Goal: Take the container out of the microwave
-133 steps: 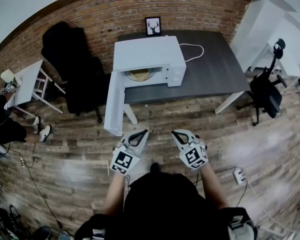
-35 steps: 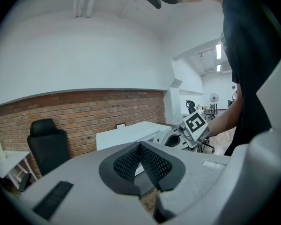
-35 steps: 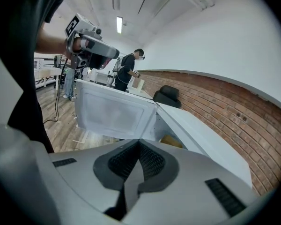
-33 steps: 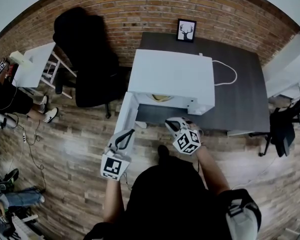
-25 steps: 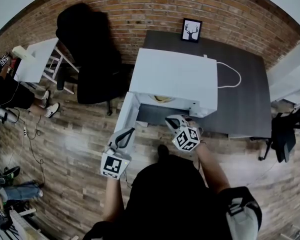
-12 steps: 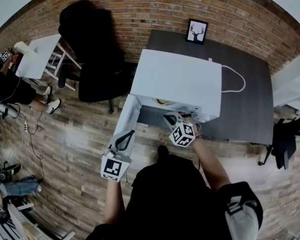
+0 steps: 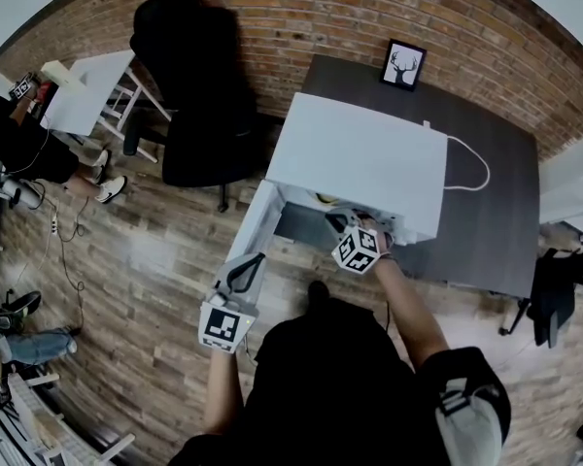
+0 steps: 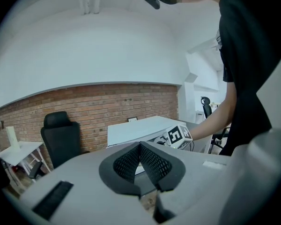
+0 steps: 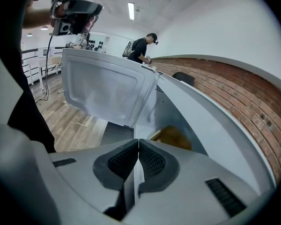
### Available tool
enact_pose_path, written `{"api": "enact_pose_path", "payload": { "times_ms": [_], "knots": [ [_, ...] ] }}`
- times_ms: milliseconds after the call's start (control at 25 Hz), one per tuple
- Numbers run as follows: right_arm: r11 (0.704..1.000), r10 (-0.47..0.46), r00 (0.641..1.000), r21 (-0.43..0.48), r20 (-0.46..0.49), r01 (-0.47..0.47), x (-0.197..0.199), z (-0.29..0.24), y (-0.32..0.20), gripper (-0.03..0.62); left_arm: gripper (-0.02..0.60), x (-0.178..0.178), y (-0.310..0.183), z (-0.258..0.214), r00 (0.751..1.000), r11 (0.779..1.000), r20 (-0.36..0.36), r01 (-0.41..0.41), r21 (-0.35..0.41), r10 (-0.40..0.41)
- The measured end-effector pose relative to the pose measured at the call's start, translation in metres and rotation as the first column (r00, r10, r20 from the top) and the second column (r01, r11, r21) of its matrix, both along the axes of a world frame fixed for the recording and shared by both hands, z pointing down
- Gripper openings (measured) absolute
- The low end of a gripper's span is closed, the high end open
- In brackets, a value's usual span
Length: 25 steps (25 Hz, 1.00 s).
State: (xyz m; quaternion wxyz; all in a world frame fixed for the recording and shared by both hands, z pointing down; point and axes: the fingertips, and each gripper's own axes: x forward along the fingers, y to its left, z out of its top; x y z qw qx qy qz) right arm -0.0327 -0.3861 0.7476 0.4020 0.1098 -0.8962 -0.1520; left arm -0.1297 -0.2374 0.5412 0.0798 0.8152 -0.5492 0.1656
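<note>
The microwave [image 7: 364,158] stands on the dark desk [image 7: 496,202] with its door [image 9: 107,90] swung wide. The container [image 9: 174,136], a shallow tan dish, sits on the oven floor well inside the cavity. Only a sliver of it shows under the top edge in the head view.

The right tool [image 9: 138,142] is at the mouth of the cavity and angled down toward the dish. Its pads meet at the tip and are only starting to part, with nothing between them. The left tool [image 8: 140,144] hangs back beside the door, its pads together and empty.

To do this well, the right tool probably needs to open much wider before going deeper. It can then come in low and straddle the near rim, clear of the cavity roof and the door. A firm close should come before a level pull outward. The left tool is best kept clear of the door edge.
</note>
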Motion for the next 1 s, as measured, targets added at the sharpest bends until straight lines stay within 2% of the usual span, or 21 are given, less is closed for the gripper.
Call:
{"api": "enact_pose_path", "payload": {
  "times_ms": [40,120,480,1000],
  "knots": [
    [1.0,0.003,1.0,0.0,-0.005,-0.003,-0.001,0.003,-0.003,0.003,0.002,-0.001,0.001,0.001,1.0,1.0,0.0,0.005,-0.001,-0.005],
    [1.0,0.007,1.0,-0.004,-0.013,-0.008,-0.002,0.01,-0.008,0.044,0.002,-0.004,0.002,0.001,1.0,1.0,-0.001,0.013,-0.001,-0.013],
    [1.0,0.009,0.999,-0.002,-0.042,-0.009,-0.011,0.029,-0.029,0.095,0.002,-0.008,0.001,0.005,0.999,0.999,-0.004,0.039,-0.021,-0.039],
    [1.0,-0.018,0.994,-0.004,-0.11,0.017,-0.025,0.052,-0.038,0.097,0.002,-0.011,0.005,0.006,0.999,0.998,0.0,0.05,-0.026,-0.05]
  ]
}}
